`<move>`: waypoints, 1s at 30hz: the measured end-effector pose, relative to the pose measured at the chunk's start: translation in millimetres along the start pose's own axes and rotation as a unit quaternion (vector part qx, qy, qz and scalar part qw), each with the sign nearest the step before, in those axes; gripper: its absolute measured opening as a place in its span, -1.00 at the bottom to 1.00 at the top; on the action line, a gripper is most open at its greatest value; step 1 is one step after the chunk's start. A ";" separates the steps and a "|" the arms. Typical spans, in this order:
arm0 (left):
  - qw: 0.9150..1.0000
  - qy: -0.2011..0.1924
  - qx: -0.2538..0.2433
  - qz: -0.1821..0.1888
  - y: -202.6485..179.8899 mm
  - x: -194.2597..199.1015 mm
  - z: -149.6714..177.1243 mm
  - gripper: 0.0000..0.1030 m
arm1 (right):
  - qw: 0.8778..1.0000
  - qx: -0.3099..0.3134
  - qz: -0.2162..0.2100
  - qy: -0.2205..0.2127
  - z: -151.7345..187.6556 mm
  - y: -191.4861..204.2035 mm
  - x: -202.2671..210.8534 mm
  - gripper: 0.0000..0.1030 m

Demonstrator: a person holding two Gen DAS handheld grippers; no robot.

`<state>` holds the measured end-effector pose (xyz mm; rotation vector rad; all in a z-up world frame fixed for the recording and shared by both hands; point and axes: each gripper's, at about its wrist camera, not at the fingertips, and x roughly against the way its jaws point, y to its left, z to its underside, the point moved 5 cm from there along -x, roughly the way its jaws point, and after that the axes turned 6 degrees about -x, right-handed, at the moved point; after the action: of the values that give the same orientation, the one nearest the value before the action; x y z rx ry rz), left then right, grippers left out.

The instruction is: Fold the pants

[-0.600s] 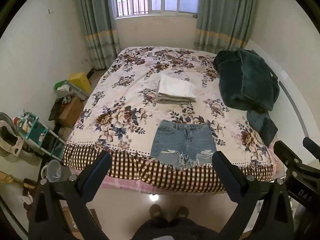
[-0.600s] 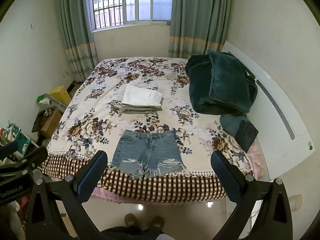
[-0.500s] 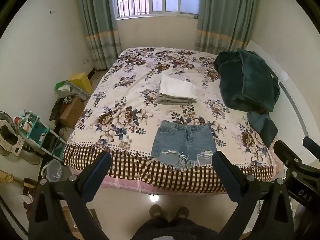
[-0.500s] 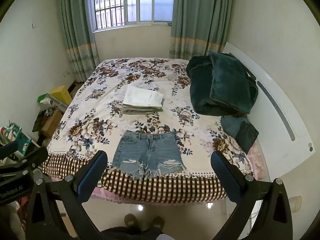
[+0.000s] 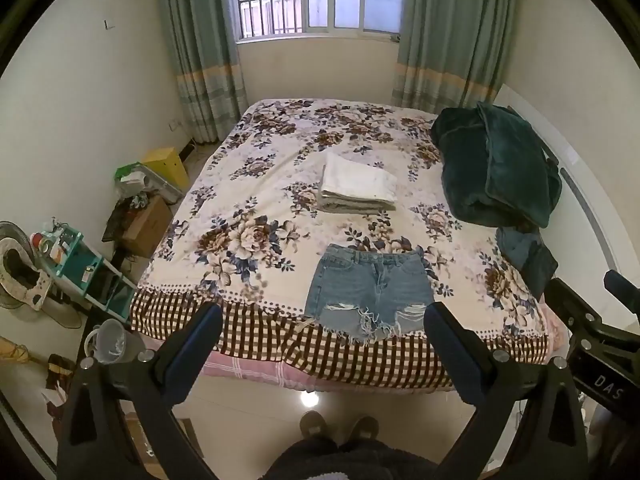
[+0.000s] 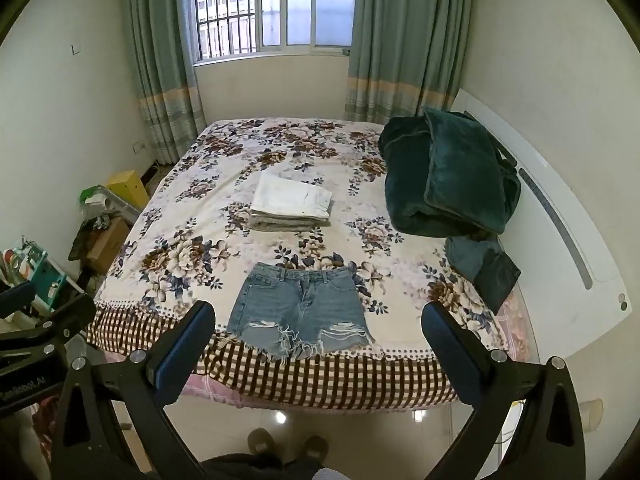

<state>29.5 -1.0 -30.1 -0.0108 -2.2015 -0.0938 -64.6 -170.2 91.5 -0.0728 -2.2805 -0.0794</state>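
The left gripper (image 5: 322, 330) hangs in the air above the floor, short of the foot edge of the bed (image 5: 256, 184), its two fingers spread wide and touching nothing. The right gripper (image 6: 318, 330) is posed the same way, fingers far apart, with nothing between them. In the left wrist view the right gripper's body shows at the right margin; in the right wrist view the left gripper's body shows at the left margin.

The denim shorts (image 5: 370, 290) lie flat and unfolded near the middle of the bed's foot edge, waistband toward the window, frayed hems reaching onto the checked border of the bedspread.

Compared with half a second ago, both views sit almost the same; the room has slid only slightly in the frame, and the shorts and other cloth have not moved.

Beyond the shorts, near the bed's centre, sits a stack of folded light clothes (image 5: 358, 184). A dark green blanket (image 5: 496, 168) is heaped along the bed's right edge, with a small dark garment (image 5: 526, 258) just below it near the right foot corner. The bedspread on either side of the shorts along the foot edge is bare. The person's slippers (image 5: 338, 426) stand on the tiled floor before the foot edge.
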 end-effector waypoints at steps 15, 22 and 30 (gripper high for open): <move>1.000 -0.004 0.002 0.002 2.9 1.9 -1.5 0.99 | 1.000 0.004 0.001 -0.002 -5.2 0.7 2.7 1.00; 1.000 -0.005 0.003 0.003 2.8 2.3 -1.8 0.99 | 1.000 0.004 0.001 -0.003 -6.9 2.1 4.9 1.00; 1.000 -0.007 0.002 0.003 1.2 0.9 -9.4 0.99 | 1.000 0.005 0.002 -0.004 -8.5 1.4 5.3 1.00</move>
<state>36.5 -0.5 -23.8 -0.0150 -2.2157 -0.0853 -61.5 -169.4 101.2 -0.0722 -2.2887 -0.0672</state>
